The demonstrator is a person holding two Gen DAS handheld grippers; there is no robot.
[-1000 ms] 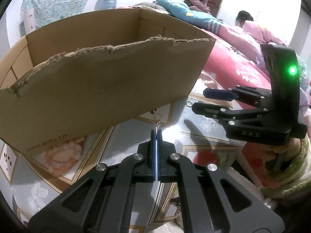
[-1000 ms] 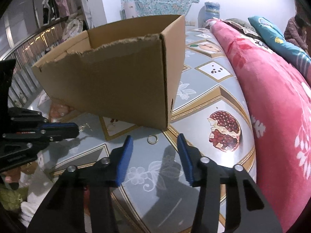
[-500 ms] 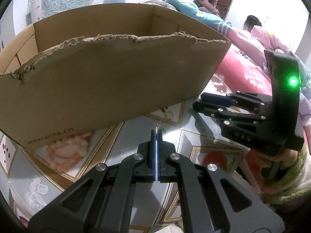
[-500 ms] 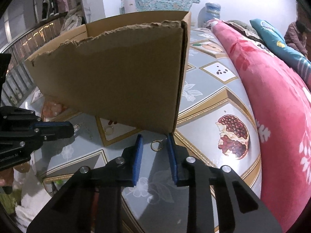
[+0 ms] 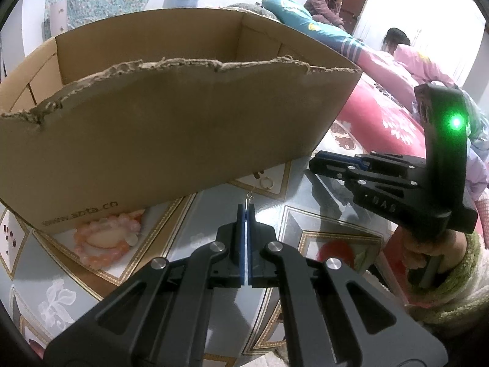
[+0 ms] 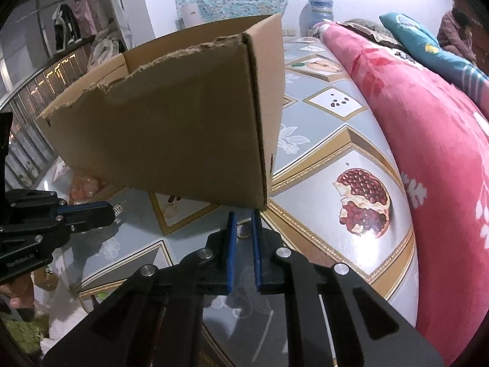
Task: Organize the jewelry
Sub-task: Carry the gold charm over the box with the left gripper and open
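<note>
Since a second earlier, your right hand-held gripper (image 6: 243,224) had narrowed its wide jaws around the small gold ring (image 6: 244,231) and was still closing, a thin gap left; whether the pads pressed it, you couldn't tell. The ring lay on the table (image 6: 321,140) beside the cardboard box's (image 6: 171,128) near corner. Your left hand-held gripper (image 5: 246,211) stayed clamped on a thin silvery earring (image 5: 250,197), its wire hook poking out.
</note>
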